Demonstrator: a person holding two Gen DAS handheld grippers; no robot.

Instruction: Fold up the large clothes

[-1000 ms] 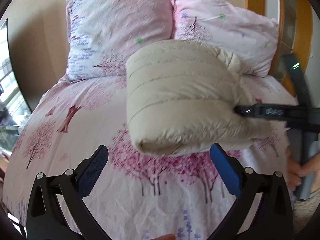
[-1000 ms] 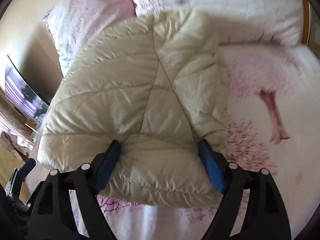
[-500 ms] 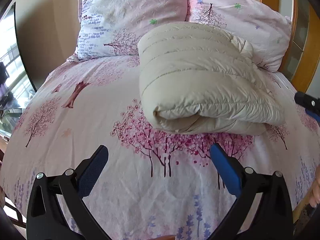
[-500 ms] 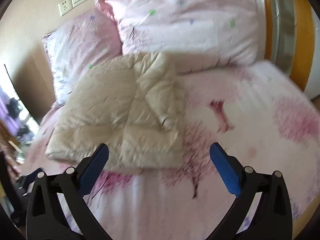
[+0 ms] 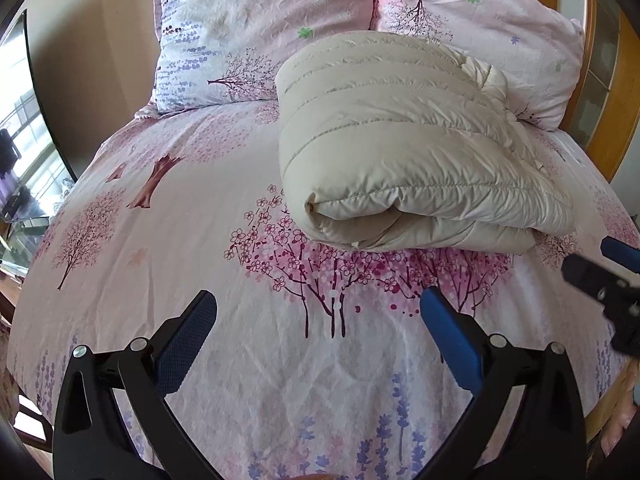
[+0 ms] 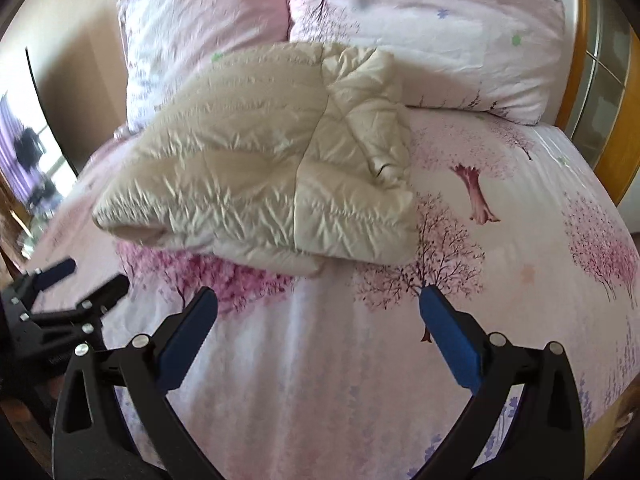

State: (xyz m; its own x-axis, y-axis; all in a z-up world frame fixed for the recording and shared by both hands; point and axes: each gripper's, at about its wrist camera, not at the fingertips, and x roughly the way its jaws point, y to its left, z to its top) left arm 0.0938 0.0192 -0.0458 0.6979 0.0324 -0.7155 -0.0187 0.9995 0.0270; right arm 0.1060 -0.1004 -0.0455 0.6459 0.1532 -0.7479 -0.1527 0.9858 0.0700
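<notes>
A cream quilted puffer jacket (image 5: 404, 144) lies folded into a thick bundle on the pink floral bedsheet (image 5: 200, 220), just in front of the pillows. In the right wrist view the same jacket (image 6: 272, 160) shows its folded top side. My left gripper (image 5: 318, 320) hangs open over the bare sheet, short of the bundle's near edge, with nothing between its blue pads. My right gripper (image 6: 318, 320) is open wide too, back from the jacket and empty. The right gripper's tip (image 5: 600, 276) shows at the right edge of the left wrist view, and the left gripper (image 6: 64, 292) at the left of the right wrist view.
Two pink floral pillows (image 5: 260, 28) (image 5: 480, 40) lean against the wall behind the jacket. A wooden frame (image 5: 616, 92) stands along the bed's right side. A dark mirror or screen (image 5: 24, 120) stands to the left of the bed.
The right gripper let go of the jacket's edge, opened wide and pulled back toward me. The jacket now rests free on the bed. The left gripper stayed open and tilted slightly.
</notes>
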